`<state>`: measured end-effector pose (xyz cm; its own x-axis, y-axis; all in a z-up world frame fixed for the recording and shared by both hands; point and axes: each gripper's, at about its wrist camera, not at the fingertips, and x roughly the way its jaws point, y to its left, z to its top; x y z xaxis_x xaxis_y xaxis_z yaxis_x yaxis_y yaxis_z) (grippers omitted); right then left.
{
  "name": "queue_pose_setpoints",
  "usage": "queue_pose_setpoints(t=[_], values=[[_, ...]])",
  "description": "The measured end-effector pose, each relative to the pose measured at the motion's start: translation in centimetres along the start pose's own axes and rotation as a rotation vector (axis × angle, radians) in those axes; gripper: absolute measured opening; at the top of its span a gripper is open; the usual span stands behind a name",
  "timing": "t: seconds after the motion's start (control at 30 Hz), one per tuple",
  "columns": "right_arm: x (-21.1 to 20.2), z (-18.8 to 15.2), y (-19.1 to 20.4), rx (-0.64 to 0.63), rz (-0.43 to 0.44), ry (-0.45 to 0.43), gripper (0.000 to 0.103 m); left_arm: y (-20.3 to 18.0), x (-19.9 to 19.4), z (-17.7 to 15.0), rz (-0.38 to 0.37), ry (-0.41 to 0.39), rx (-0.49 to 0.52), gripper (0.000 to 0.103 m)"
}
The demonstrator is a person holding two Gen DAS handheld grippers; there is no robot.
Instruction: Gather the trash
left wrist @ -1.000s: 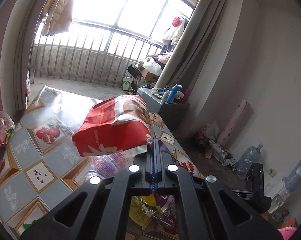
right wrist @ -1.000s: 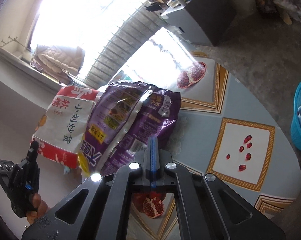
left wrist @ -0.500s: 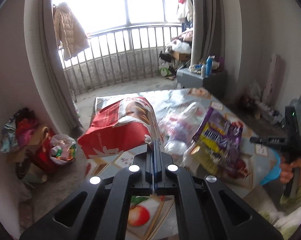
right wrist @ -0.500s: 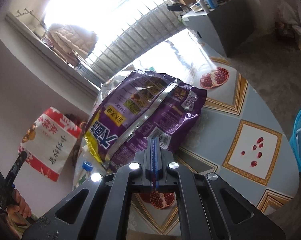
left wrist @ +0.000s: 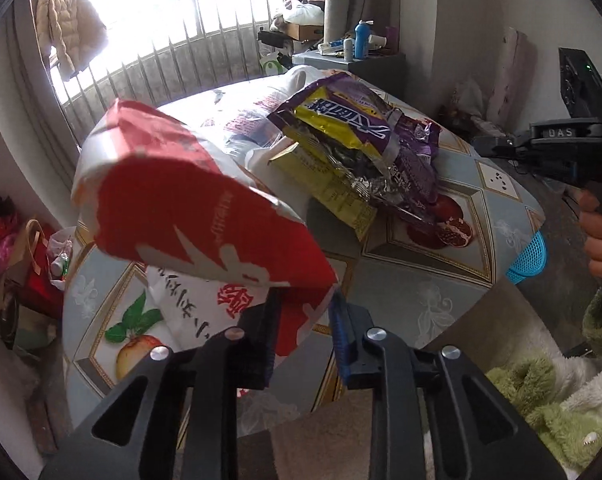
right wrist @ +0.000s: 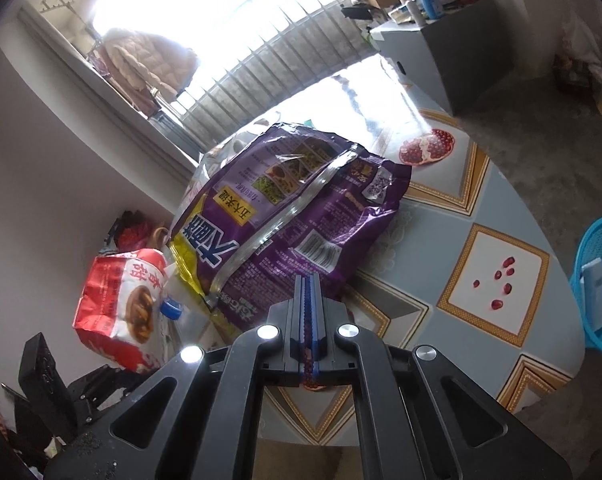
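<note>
The left gripper [left wrist: 303,312] has just let go: its jaws, clamped on the red bag [left wrist: 197,208] a moment ago, now stand parted with the bag's lower corner loose between them. The bag sags toward 10 o'clock over the table [left wrist: 453,280], so it looks about to be set down or dropped — one piece of trash seemingly on its way out of hand.

The right gripper [right wrist: 308,320] is clenched on the near edge of the purple bag [right wrist: 297,208], which fans out toward 11 o'clock and partly rests on the table, as it did before.

At 3 o'clock in the right view a blue basket [right wrist: 597,280] stands just off the table edge, a white box [right wrist: 594,292] inside it. That is probably where the bags belong — neither is over it yet.
</note>
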<state>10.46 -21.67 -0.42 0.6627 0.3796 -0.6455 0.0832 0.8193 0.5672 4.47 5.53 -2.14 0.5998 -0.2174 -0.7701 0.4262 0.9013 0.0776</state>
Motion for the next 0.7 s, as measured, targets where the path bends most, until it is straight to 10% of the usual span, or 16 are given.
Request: queue_pose_setpoints(t=[0.4, 0.7], values=[[1.0, -1.0, -1.0, 0.039, -0.004, 0.047, 0.005, 2.4, 0.5, -0.6, -0.185, -0.142, -0.291, 0.055], [1.2, -0.9, -0.8, 0.040, -0.013, 0.053, 0.006, -0.4, 3.0, 0.2, -0.047, -0.156, -0.209, 0.056]])
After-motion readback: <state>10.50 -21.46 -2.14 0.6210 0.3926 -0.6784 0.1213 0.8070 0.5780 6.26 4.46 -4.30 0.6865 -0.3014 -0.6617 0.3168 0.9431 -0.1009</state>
